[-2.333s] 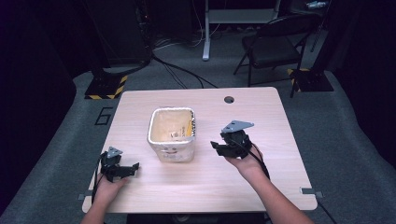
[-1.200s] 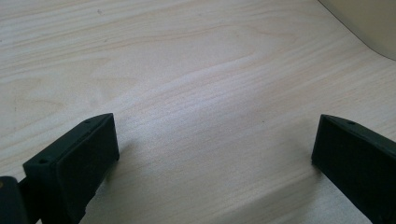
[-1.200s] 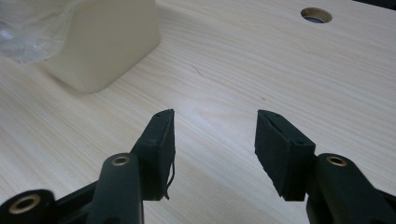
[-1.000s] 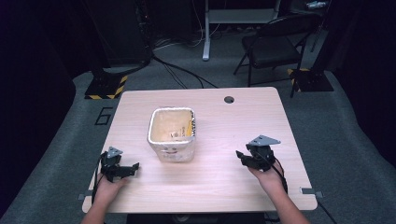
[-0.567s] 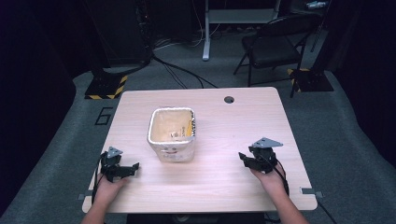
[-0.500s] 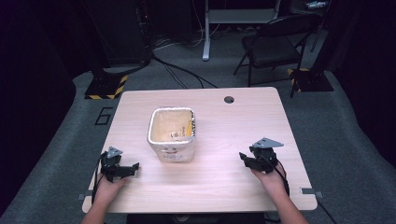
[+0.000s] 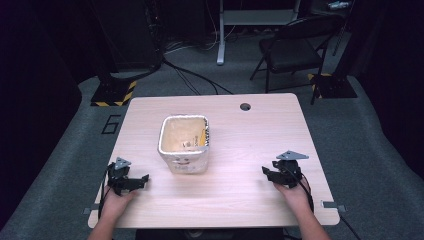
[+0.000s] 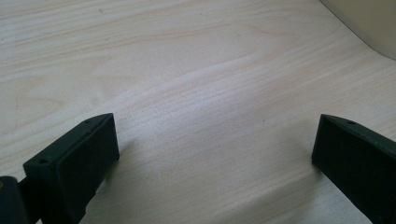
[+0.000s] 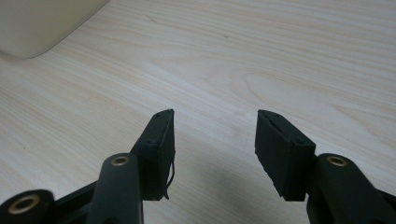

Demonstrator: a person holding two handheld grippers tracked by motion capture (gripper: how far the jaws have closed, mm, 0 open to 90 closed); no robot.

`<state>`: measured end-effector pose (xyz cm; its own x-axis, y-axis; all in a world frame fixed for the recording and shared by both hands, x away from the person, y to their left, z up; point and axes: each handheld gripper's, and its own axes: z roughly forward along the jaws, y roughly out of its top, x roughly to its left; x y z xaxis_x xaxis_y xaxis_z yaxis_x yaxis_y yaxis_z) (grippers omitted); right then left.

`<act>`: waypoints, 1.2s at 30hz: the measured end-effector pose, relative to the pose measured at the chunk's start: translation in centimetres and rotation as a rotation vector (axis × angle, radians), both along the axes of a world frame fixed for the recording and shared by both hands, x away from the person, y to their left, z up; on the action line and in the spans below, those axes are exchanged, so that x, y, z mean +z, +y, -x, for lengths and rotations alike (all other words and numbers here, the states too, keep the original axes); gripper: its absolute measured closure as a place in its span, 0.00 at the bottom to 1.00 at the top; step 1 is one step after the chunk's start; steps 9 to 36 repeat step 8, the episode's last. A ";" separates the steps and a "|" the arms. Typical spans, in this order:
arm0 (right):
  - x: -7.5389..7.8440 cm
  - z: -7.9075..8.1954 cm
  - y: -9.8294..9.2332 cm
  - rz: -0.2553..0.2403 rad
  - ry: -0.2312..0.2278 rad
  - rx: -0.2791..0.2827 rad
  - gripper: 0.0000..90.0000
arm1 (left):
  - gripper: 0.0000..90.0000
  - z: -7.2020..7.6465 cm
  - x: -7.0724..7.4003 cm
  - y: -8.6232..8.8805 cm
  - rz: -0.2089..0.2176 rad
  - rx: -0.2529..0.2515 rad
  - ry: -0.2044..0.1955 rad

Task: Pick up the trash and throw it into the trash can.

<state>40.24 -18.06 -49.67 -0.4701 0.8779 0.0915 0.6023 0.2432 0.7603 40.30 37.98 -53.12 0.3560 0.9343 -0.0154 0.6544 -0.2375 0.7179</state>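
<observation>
While resting low on the table [image 7: 235, 200] either side of the bin [image 7: 184, 145], left gripper [image 7: 131, 183] and right gripper [image 7: 272, 175] idling with jaws spread and empty, awaiting a reach toward it.

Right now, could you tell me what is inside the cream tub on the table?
The cream tub holds a yellow strip along its right wall and small pale scraps near the bottom; what they are is unclear.

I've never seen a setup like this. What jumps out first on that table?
A cream bin stands near the middle of the pale wooden table, with small items inside. Near the front edge, one hand on each side holds a black tool: the left tool and the right tool, both open and empty.
</observation>
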 end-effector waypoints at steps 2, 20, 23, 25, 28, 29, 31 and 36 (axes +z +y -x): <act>-0.2 -0.1 -0.2 -0.001 0.005 -0.007 0.52 | 0.00 0.0 0.0 0.0 0.000 0.000 0.000; -0.8 -0.5 -0.9 0.029 0.025 -0.029 0.51 | 0.00 0.0 0.0 -0.1 -0.003 0.017 -0.002; -0.8 -0.5 -0.9 0.029 0.025 -0.029 0.51 | 0.00 0.0 0.0 -0.1 -0.003 0.017 -0.002; -0.8 -0.5 -0.9 0.029 0.025 -0.029 0.51 | 0.00 0.0 0.0 -0.1 -0.003 0.017 -0.002; -0.8 -0.5 -0.9 0.029 0.025 -0.029 0.51 | 0.00 0.0 0.0 -0.1 -0.003 0.017 -0.002; -0.8 -0.5 -0.9 0.029 0.025 -0.029 0.51 | 0.00 0.0 0.0 -0.1 -0.003 0.017 -0.002; -0.8 -0.5 -0.9 0.029 0.025 -0.029 0.51 | 0.00 0.0 0.0 -0.1 -0.003 0.017 -0.002; -0.8 -0.5 -0.9 0.029 0.025 -0.029 0.51 | 0.00 0.0 0.0 -0.1 -0.003 0.017 -0.002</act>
